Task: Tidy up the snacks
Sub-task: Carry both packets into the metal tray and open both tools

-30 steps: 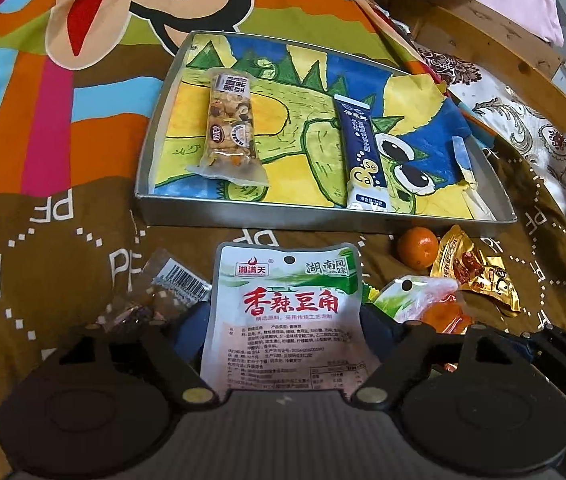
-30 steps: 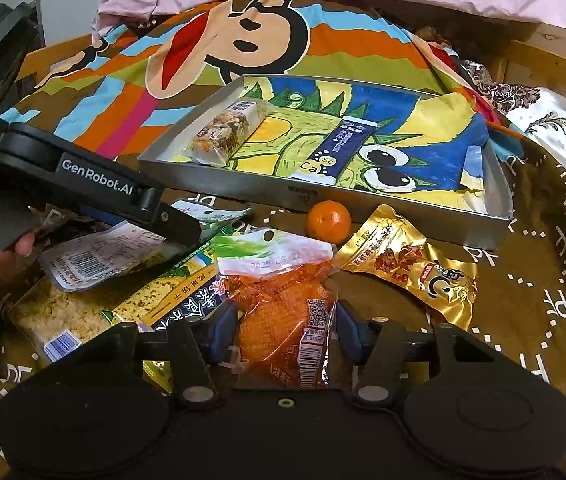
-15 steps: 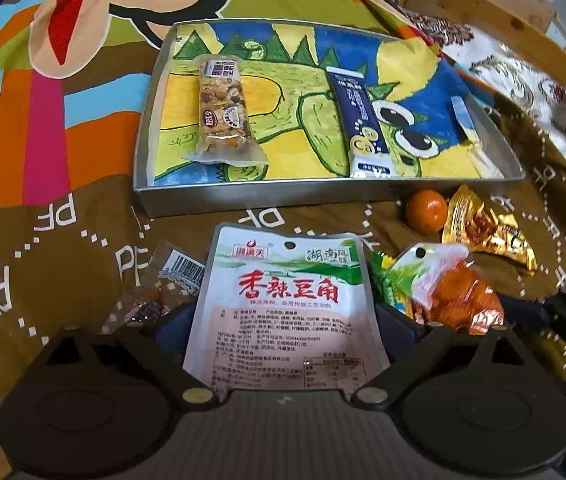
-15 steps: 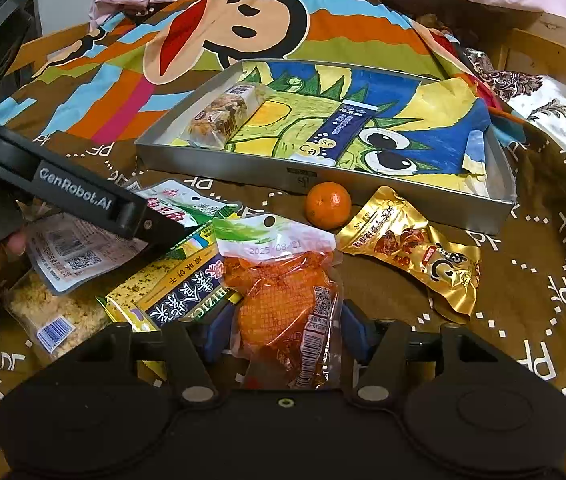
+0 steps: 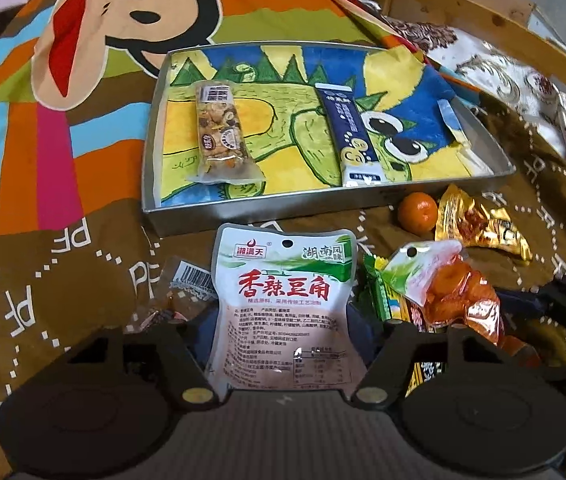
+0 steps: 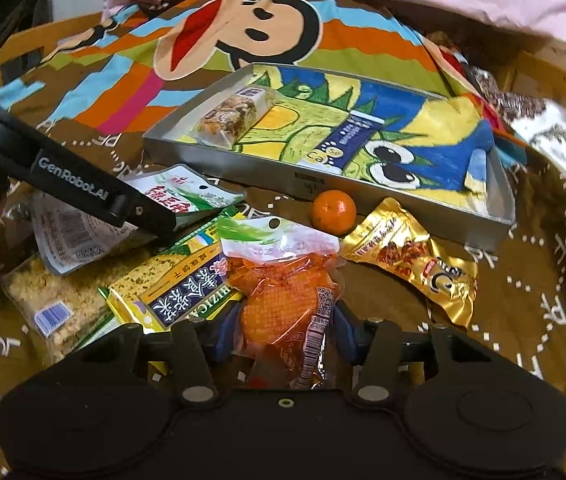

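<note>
My left gripper (image 5: pixel 283 334) is shut on a white-and-green pouch (image 5: pixel 283 300) with red characters, held just in front of the metal tray (image 5: pixel 267 210). The tray holds a nut bar (image 5: pixel 221 132) and a dark blue bar (image 5: pixel 353 134). My right gripper (image 6: pixel 281 330) is shut on an orange snack pack (image 6: pixel 283 296), lifted off the pile. The left gripper also shows in the right wrist view (image 6: pixel 163 226), with the pouch (image 6: pixel 187 196) in it. The orange pack shows in the left wrist view (image 5: pixel 455 292).
A mandarin (image 6: pixel 333 212) and a gold packet (image 6: pixel 415 260) lie in front of the tray. A yellow-green packet (image 6: pixel 171 284) and a crumb bar (image 6: pixel 51 300) lie left of my right gripper. A small clear wrapper (image 5: pixel 187 284) lies on the brown cloth.
Both grippers have risen and pulled back a little with their packs. The orange pack now hangs clear of the pile. The tray looks farther off in the left wrist view.
</note>
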Tool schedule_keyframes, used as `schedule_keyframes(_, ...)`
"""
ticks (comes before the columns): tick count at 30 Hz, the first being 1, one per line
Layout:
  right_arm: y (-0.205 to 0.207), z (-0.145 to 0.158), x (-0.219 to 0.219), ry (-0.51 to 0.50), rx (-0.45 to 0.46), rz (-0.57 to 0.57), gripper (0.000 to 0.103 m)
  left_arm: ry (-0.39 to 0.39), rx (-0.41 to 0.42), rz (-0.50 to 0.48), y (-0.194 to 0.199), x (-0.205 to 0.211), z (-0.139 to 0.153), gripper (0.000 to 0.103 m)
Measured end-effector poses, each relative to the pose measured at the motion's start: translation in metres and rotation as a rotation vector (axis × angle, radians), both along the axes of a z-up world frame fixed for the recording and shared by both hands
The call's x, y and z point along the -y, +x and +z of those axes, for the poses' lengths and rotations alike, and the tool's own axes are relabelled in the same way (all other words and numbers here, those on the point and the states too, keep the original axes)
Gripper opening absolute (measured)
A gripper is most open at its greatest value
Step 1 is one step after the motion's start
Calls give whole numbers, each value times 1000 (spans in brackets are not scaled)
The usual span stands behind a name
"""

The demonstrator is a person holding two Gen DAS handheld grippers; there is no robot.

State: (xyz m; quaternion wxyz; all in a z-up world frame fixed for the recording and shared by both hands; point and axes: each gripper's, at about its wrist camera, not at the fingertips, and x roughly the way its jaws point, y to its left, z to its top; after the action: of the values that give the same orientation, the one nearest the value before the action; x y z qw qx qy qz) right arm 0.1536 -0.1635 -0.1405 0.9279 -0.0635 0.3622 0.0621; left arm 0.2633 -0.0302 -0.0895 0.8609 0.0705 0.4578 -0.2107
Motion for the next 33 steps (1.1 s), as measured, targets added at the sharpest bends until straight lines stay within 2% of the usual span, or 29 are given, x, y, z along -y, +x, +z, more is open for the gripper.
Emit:
schedule_keyframes(3, -3, 1, -4, -36, 20, 20, 51, -28, 1, 21, -1, -3, 3, 63)
schedule_keyframes(6, -5, 1, -8, -67, 35, 38, 51, -71, -4, 50, -2, -11, 6, 62)
schedule_keyframes(15, -7, 2, -10, -106, 69, 51, 50, -123, 46, 135, -7, -25, 18, 61)
schedule_keyframes(21, -14, 5, -20, -218, 146, 74, 50, -181, 121, 163, -11, -30, 31, 61)
schedule_keyframes(26, -18, 11, -23, -337, 263, 72, 50, -248, 187, 195, -13, -31, 40, 61)
schedule_keyframes(29, -15, 19, -19, -334, 310, 51, 50, -307, 223, 228, -6, -30, 45, 61)
schedule_keyframes(33, 1, 32, -10, -277, 362, 5, 50, -393, 281, 290, 17, -25, 50, 61)
